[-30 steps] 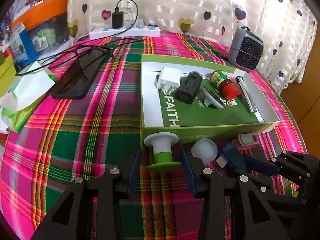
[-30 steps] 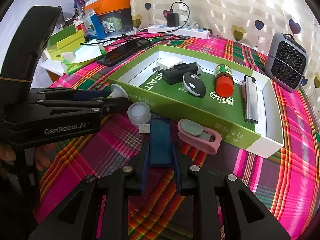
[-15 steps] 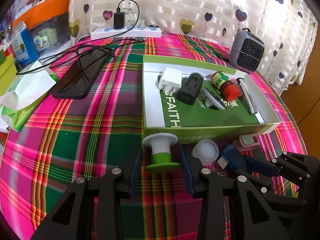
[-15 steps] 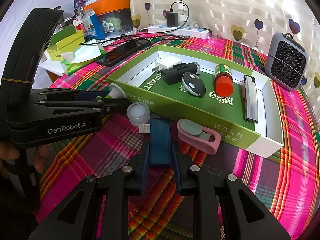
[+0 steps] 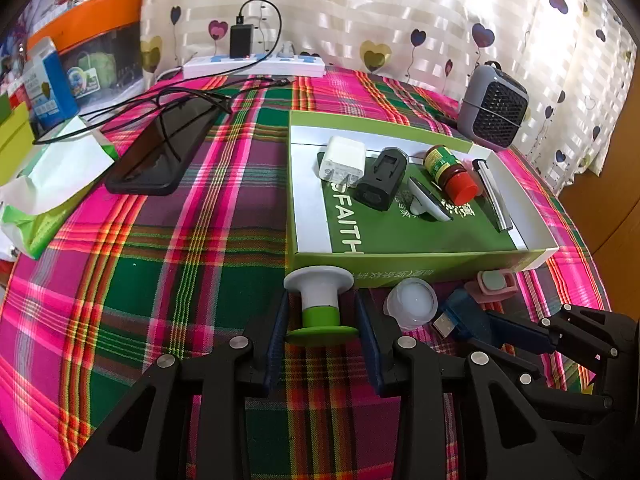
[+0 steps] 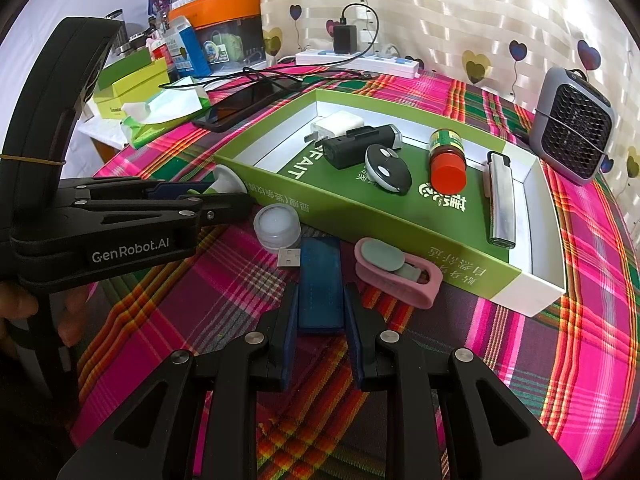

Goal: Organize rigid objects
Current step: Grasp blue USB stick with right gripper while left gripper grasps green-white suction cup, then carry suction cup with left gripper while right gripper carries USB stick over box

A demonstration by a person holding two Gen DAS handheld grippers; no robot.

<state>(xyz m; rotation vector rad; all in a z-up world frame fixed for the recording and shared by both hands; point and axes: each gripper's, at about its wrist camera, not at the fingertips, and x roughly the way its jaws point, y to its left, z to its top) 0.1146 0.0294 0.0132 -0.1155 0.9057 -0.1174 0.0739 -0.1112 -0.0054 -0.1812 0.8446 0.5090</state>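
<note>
On the bright checked cloth (image 5: 168, 280), five things lie in the green box (image 5: 298, 184), four wait outside, the left claw (image 5: 322, 320) grips a spool (image 5: 320, 300), and the right claw (image 6: 320, 308) grips a blue stick (image 6: 320, 280).

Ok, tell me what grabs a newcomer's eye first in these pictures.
The loud pink-and-green plaid tablecloth fills both views, with a bright green tray on it holding a red-capped bottle and small gadgets. In front of the tray, the left gripper closes around a white-and-green spool-shaped piece, and the right gripper is shut on a blue USB stick.
</note>
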